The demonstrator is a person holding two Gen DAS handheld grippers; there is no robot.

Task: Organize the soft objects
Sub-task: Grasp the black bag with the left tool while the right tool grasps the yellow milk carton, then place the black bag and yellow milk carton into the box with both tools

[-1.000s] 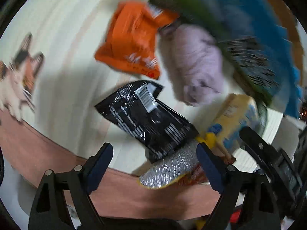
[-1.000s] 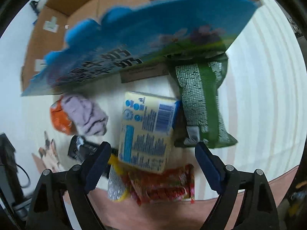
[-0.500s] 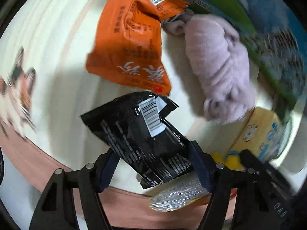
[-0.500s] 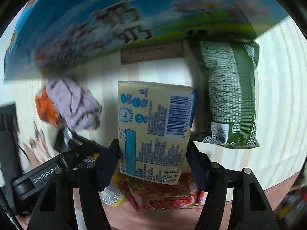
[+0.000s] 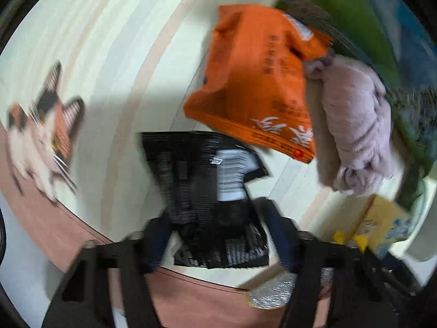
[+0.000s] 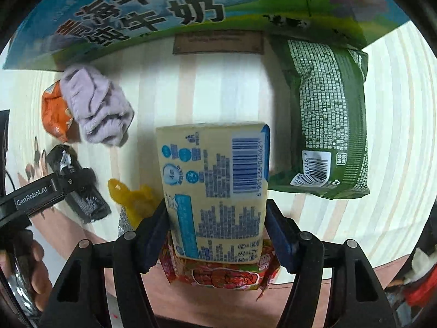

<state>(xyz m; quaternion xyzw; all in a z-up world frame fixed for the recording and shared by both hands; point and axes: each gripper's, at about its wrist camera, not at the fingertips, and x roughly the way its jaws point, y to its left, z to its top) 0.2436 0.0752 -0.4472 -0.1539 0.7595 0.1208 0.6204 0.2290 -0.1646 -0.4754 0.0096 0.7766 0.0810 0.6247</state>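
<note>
My left gripper (image 5: 218, 235) is shut on a black snack packet (image 5: 207, 191) at the table's near edge; the view is blurred. Beyond it lie an orange packet (image 5: 259, 87) and a lilac plush cloth (image 5: 357, 125). My right gripper (image 6: 215, 235) is shut on a pale yellow tissue pack (image 6: 215, 188) with a blue barcode. Under it lies a red patterned packet (image 6: 221, 273). The lilac cloth (image 6: 95, 109), orange packet (image 6: 53, 112), black packet (image 6: 79, 186) and left gripper (image 6: 35, 196) show at the left of the right wrist view.
A green packet (image 6: 325, 120) lies right of the tissue pack. A blue and green milk carton box (image 6: 169, 8) stands behind. A yellow and silver wrapper (image 6: 131, 202) lies near the front edge. A cat picture (image 5: 41, 131) is on the table at the left.
Both grippers moved forward and closed: the left on the black packet, the right on the yellow tissue pack. The left view turned and shows motion blur.
</note>
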